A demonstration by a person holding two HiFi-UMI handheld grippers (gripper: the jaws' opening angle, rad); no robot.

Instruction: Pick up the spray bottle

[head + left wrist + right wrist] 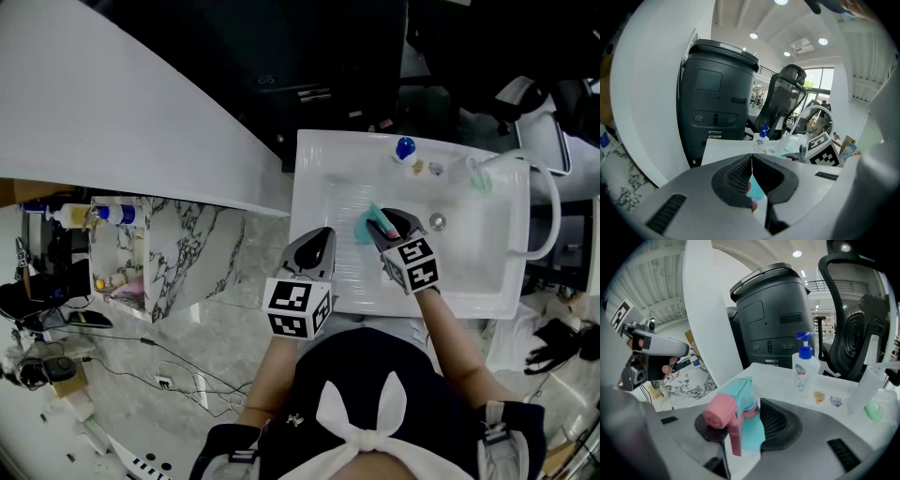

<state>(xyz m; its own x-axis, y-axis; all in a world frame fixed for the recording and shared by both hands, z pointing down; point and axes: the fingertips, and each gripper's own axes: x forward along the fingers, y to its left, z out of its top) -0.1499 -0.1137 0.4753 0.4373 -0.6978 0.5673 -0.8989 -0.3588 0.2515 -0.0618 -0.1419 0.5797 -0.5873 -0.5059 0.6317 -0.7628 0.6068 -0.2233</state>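
Over white sink (pixel 314 150), spray bottle (pixel 740 394) sits between right gripper's (pixel 739 422) seemingly clamped fingers (pixel 780 425).

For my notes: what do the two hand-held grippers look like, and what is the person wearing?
The left hand-held gripper and right hand-held gripper have smooth grey bodies narrowing to black textured pads. Each carries a white cube with black square markers: left cube, right cube. The person wears a black top with a white bow shape.
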